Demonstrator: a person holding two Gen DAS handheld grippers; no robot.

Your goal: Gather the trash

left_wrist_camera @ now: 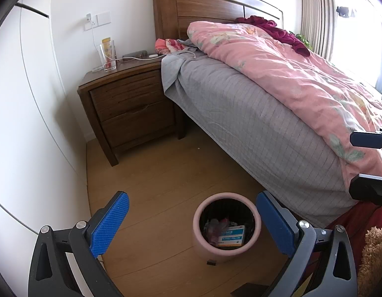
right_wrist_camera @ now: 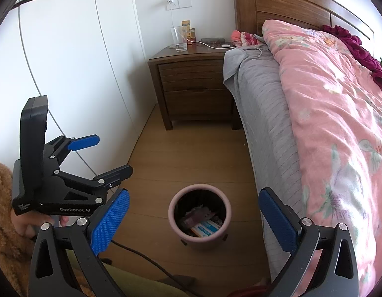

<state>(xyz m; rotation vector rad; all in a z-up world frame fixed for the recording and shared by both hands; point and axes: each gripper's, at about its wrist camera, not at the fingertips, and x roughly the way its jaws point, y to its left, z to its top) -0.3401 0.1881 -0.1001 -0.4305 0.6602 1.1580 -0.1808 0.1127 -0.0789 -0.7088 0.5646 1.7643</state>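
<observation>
Trash (left_wrist_camera: 229,232) is lying inside the pink bin (left_wrist_camera: 257,225), which is standing on the wooden floor (left_wrist_camera: 166,173) just beside the long edge of the bed (left_wrist_camera: 252,113); among the scraps you can make out a white and blue box (right_wrist_camera: 205,228) and some crumpled wrappers.

Starting with the largest things: the bed is filling the right side of both views, its grey checked sheet hanging down the side and a pink floral quilt (right_wrist_camera: 339,99) lying rumpled on top, with a dark red cloth (right_wrist_camera: 359,49) bunched near the wooden headboard (left_wrist_camera: 215,7). A wooden nightstand (right_wrist_camera: 193,81) is standing at the head of the bed against the white wall. On its top, a clear glass (left_wrist_camera: 107,55) is sitting near the rear left corner, and a white cable is running down from the wall socket.

You are holding your left tool (left_wrist_camera: 192,222) wide open and empty, its blue pads framing the bin from above. Your right tool (right_wrist_camera: 193,219) is likewise gaping wide with nothing between its pads, also hanging over the bin. In the right wrist view your hand (right_wrist_camera: 25,225) is gripping the left tool's handle, a fuzzy brown sleeve (right_wrist_camera: 2,198) covering the wrist.
</observation>
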